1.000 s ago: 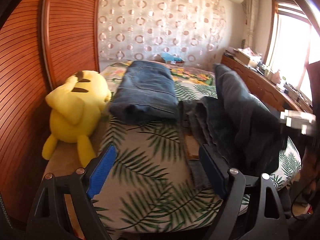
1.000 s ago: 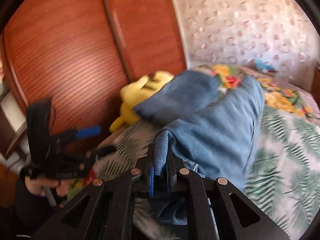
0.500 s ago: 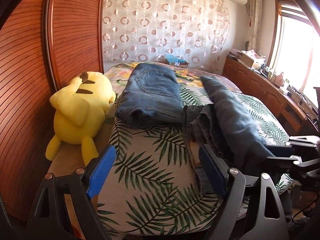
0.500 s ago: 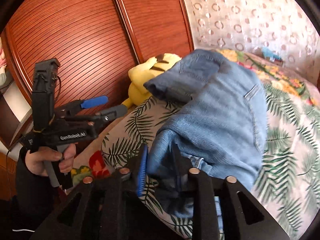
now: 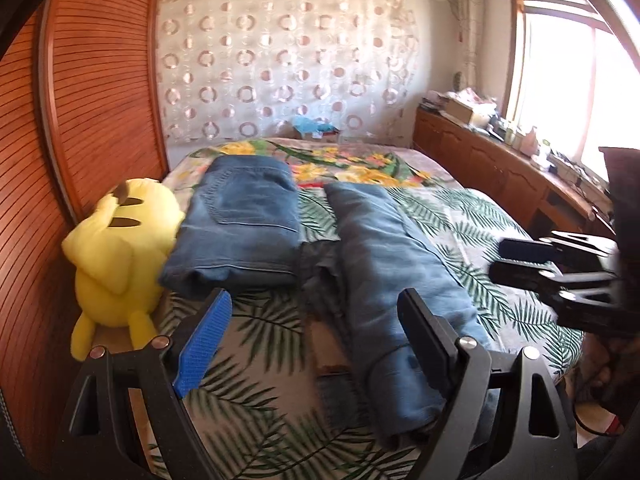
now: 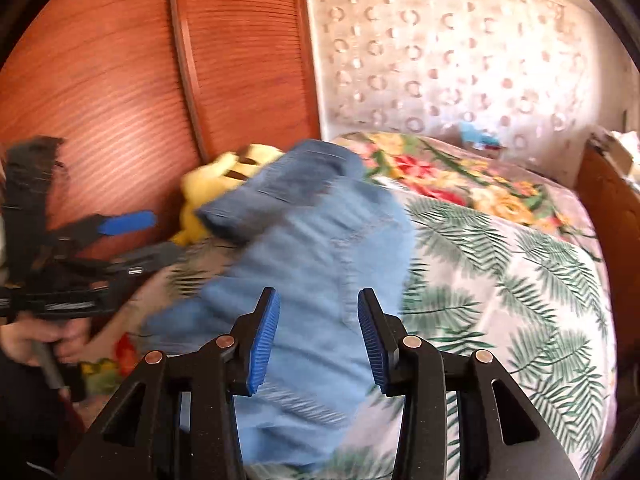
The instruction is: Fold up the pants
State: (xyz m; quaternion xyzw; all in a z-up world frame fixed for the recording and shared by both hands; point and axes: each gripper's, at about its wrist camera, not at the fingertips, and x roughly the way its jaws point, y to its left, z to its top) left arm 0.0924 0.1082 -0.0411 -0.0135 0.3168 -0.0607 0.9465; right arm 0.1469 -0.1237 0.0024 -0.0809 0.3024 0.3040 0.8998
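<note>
1. My right gripper [image 6: 318,336] tilts down over the bed, its ribbed blue pads parting, the jeans [image 6: 320,280] lying below the gap, unpinched.
2. My left gripper [image 5: 316,340] stands wide with nothing between its jaws, angled down at the leaf-print bedspread [image 5: 256,364].
3. Those soft denim jeans lie folded lengthwise, centre-right in the left view.
4. A second folded pair [image 5: 240,224] sits upper left of them, touching a plush yellow toy [image 5: 120,248].
5. Ribbed wooden doors [image 5: 80,120] fill the left edge.
</note>
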